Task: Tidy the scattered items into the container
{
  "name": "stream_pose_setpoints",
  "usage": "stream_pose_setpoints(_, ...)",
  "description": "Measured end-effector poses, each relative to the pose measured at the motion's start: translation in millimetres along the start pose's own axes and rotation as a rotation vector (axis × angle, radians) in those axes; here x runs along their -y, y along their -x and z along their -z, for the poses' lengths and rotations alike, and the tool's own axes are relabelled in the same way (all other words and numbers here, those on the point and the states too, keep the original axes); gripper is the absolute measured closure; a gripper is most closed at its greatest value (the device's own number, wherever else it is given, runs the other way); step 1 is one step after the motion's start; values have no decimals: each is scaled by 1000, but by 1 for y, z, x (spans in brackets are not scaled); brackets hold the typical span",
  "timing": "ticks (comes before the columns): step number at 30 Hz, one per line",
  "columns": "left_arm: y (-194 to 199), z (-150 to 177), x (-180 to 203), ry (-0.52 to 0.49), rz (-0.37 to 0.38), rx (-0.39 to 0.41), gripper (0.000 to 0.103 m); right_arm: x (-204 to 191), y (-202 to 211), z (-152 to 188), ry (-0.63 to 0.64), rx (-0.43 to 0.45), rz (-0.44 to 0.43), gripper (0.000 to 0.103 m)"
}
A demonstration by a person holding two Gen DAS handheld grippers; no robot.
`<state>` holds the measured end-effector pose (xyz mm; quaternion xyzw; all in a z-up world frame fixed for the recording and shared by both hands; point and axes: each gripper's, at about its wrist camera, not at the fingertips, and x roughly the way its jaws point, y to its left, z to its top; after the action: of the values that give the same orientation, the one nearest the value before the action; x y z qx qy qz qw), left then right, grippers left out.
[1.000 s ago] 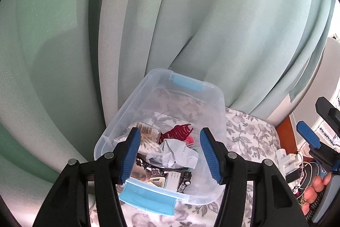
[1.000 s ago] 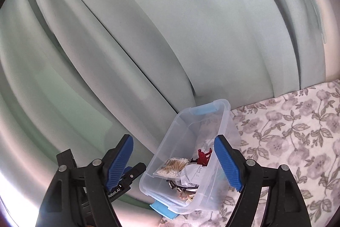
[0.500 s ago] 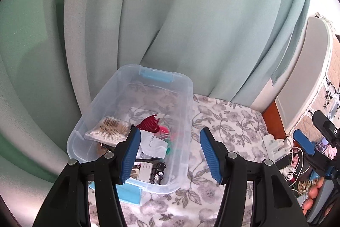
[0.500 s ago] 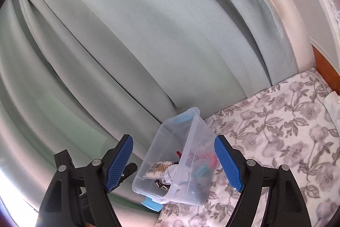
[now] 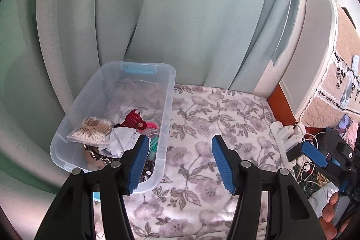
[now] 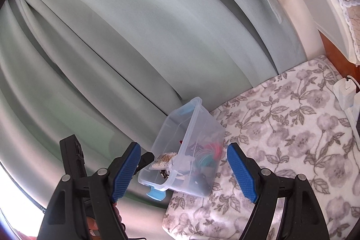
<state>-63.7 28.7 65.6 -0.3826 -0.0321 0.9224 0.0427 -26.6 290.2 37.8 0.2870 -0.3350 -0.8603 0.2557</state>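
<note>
Both grippers, left (image 5: 180,163) and right (image 6: 183,169), gaped wide and empty; the thin clear plastic container (image 5: 166,105), light and flexible, seemed best gripped at its stiffer rim.

Soft daylight, fairly bright. Curtain (image 5: 180,15) folds hold gentle shadows. Blown-out glare at right-wrist view's lower left edge. Strong fisheye bending, black vignette in corners. Focus mostly sharp; rims smear.

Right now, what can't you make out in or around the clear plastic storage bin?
- Clear plastic storage bin, near end: left wrist view, left gripper finger covers the items there.
- Bin contents: right wrist view, blurred through the wall.
- Cables beside the white charger: right gripper overlaps them.
</note>
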Motion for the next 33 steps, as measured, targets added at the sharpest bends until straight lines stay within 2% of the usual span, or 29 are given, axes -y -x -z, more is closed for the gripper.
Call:
stream_pose_setpoints(4, -3, 3, 3, -6, -3, -20, 44, 0, 3, 4, 25, 0, 68, 21)
stream_pose_setpoints(8, -8, 11, 5, -2, -23, -36, 44, 0, 1, 9, 35, -37, 152, 21)
stream_pose_setpoints(16, -13, 33, 0, 3, -31, -56, 43, -8, -13, 20, 60, -109, 245, 21)
stream_pose_setpoints(19, -14, 37, -4, 10, -32, -57, 35, -17, -21, 24, 98, -131, 301, 21)
stream_pose_setpoints(24, -19, 45, -11, 12, -39, -78, 33, -29, -34, 32, 139, -166, 411, 21)
stream_pose_setpoints(29, -20, 49, -13, -15, -78, -87, 31, -44, -45, 42, 197, -199, 446, 21)
stream_pose_setpoints(33, -16, 49, -19, 8, -46, -72, 22, -54, -54, 48, 245, -216, 449, 21)
